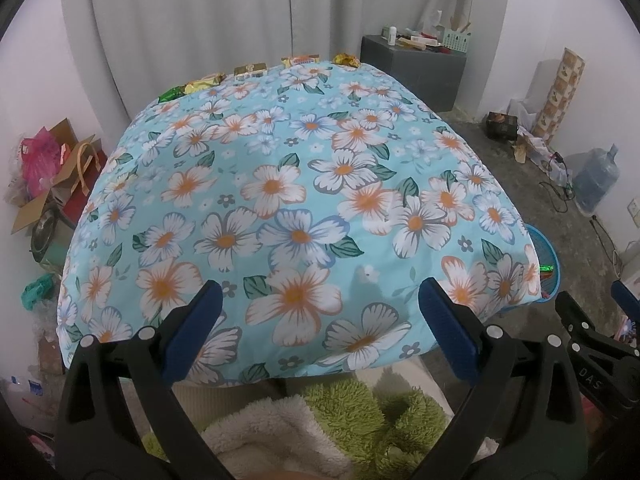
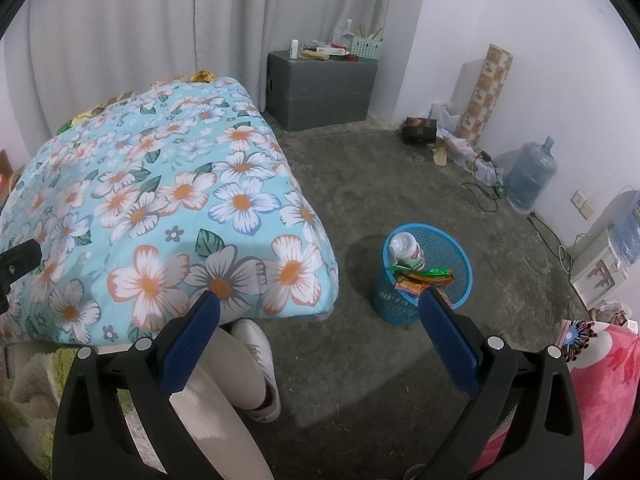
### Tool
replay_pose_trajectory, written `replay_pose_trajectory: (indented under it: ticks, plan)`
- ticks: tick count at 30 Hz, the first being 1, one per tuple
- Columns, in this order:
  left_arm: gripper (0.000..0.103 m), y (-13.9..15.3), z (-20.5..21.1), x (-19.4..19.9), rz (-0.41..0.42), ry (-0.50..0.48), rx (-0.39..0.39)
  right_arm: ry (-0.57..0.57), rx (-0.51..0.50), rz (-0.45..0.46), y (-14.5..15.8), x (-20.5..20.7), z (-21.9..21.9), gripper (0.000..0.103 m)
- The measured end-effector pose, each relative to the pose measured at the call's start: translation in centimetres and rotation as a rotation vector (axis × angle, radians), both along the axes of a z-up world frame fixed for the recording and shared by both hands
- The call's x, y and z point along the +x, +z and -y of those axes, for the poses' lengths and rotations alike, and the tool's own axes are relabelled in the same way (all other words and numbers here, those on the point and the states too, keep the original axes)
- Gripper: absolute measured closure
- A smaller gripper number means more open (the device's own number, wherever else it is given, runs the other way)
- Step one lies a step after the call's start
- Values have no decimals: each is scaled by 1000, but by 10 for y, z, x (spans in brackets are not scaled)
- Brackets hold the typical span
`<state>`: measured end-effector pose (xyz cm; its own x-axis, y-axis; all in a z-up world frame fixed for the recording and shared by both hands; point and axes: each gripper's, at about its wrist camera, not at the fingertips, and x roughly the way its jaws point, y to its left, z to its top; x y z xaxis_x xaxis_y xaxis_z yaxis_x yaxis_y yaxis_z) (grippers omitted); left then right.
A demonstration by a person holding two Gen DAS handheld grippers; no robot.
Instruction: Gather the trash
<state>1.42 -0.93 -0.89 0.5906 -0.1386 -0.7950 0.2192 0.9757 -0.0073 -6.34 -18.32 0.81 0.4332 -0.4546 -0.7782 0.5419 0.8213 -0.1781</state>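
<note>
Several snack wrappers lie along the far edge of the floral table: a green one (image 1: 171, 94), a yellow one (image 1: 206, 83), a gold box (image 1: 250, 69), an orange pack (image 1: 301, 60) and a gold wrapper (image 1: 347, 59). My left gripper (image 1: 320, 300) is open and empty above the near edge of the table (image 1: 296, 184). My right gripper (image 2: 320, 312) is open and empty above the floor, just left of the blue bin (image 2: 448, 248). The bin holds a plastic bottle (image 2: 406, 248) and several wrappers (image 2: 424, 276). The bin's rim shows in the left wrist view (image 1: 544, 248).
A grey cabinet (image 2: 320, 92) with clutter stands at the back wall. A water jug (image 2: 530, 176), cables and a patterned roll (image 2: 486, 88) line the right wall. Boxes and bags (image 1: 48, 176) pile at the table's left. The person's leg and white shoe (image 2: 256, 356) are below.
</note>
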Motion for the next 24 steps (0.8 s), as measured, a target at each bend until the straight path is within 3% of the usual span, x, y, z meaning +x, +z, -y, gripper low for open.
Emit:
replay_pose_trajectory:
  ticks: [24]
  plan:
    - [9,-1,-1,-1,-1,1,1,-2,0,0,0,0,-1,6]
